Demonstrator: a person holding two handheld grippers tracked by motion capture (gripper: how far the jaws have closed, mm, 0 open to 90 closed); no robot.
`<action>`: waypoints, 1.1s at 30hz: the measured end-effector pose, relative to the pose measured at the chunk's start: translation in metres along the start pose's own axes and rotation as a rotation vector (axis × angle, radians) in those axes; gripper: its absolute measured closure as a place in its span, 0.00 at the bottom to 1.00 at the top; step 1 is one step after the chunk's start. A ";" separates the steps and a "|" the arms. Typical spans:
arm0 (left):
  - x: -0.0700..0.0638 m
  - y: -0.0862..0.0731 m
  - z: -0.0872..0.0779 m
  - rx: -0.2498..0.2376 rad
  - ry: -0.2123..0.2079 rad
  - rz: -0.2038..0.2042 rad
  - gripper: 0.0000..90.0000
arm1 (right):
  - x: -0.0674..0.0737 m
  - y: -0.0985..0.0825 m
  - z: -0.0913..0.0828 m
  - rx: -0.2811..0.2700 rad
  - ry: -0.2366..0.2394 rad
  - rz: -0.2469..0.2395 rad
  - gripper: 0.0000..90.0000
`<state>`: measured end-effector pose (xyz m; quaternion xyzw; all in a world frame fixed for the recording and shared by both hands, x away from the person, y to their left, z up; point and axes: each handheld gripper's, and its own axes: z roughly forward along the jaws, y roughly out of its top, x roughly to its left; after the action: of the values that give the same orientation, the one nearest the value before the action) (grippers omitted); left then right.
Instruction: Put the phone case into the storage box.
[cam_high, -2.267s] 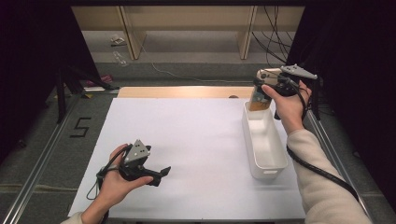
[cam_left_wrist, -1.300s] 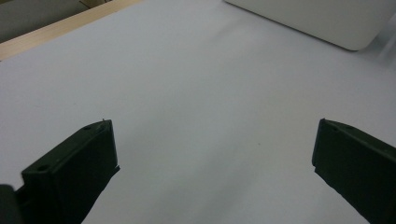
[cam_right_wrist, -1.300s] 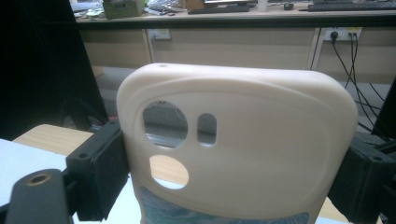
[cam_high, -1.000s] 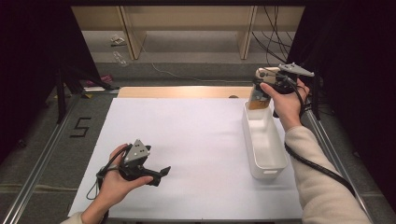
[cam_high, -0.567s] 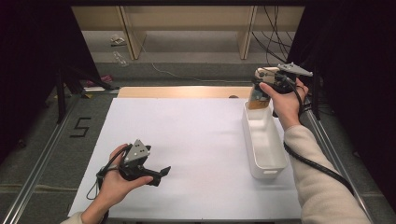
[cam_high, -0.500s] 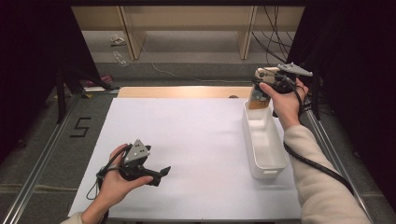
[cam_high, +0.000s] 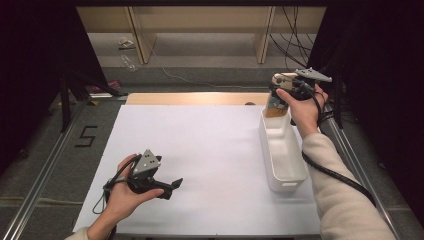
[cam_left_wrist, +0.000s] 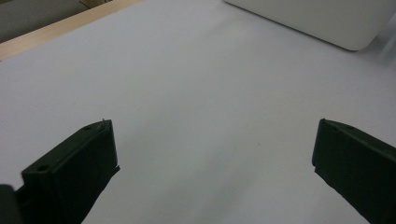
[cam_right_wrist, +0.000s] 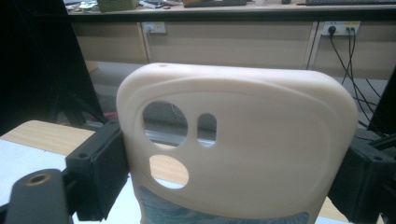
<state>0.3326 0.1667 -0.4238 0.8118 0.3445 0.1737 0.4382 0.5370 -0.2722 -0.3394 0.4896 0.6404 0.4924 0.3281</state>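
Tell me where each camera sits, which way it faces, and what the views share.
High view: above the person's side, looking forward and down on the table; both forearms, left gripper, right gripper.
Left gripper view: on the left gripper, looking across the table at the bin; open jaws.
Right gripper view: on the right gripper, facing off the table; jaws clamp a phone case.
Shared: high and left gripper views show the bin.

Both grippers black w/ blocky jaws & screw holes: left gripper (cam_high: 172, 184) has grey triangular plate, right gripper (cam_high: 276, 104) trails black cable over cream sleeve (cam_high: 345, 200).
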 end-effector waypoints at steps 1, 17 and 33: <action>0.000 0.000 0.000 0.000 0.000 -0.001 0.00 | 0.000 0.000 0.000 0.000 0.000 -0.002 0.15; 0.000 0.000 0.000 -0.001 0.000 -0.002 0.00 | 0.002 -0.001 0.007 0.007 -0.002 -0.004 0.15; 0.000 0.000 0.000 0.000 -0.001 0.000 0.00 | -0.001 -0.001 0.009 0.012 -0.014 -0.001 0.15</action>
<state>0.3327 0.1672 -0.4237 0.8118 0.3443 0.1733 0.4386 0.5451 -0.2701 -0.3435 0.4945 0.6413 0.4850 0.3301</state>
